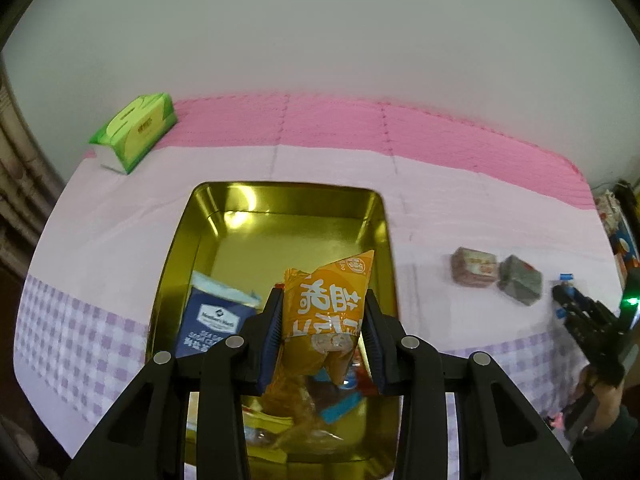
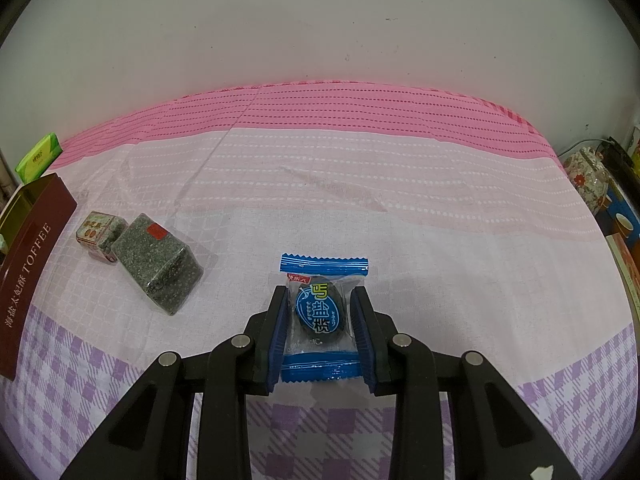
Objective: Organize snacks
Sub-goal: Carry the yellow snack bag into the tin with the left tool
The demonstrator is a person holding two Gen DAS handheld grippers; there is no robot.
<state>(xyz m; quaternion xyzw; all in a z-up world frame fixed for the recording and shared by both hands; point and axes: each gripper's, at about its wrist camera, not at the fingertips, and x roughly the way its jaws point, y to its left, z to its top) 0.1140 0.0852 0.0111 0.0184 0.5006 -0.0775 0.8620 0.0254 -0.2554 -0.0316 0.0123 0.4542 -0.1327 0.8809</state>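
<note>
My left gripper [image 1: 324, 316] is shut on an orange snack packet [image 1: 326, 308] and holds it above the open gold tin [image 1: 176, 256]. Inside the tin lie a dark blue cracker pack [image 1: 214, 320] and several other wrappers. My right gripper [image 2: 320, 322] is shut on a blue-wrapped candy [image 2: 320, 316] just over the cloth. In the left wrist view the right gripper [image 1: 564, 300] shows at the far right, held by a hand. Two small snack blocks rest on the cloth, a red-brown one [image 2: 98, 234] and a dark speckled one [image 2: 160, 266].
A green tissue pack [image 1: 136, 130] lies at the table's far left corner. The tin's maroon side marked TOFFEE [image 2: 30, 272] stands at the left edge in the right wrist view. A floral jar [image 2: 588, 180] and boxes sit beyond the table's right edge. A pale wall runs behind.
</note>
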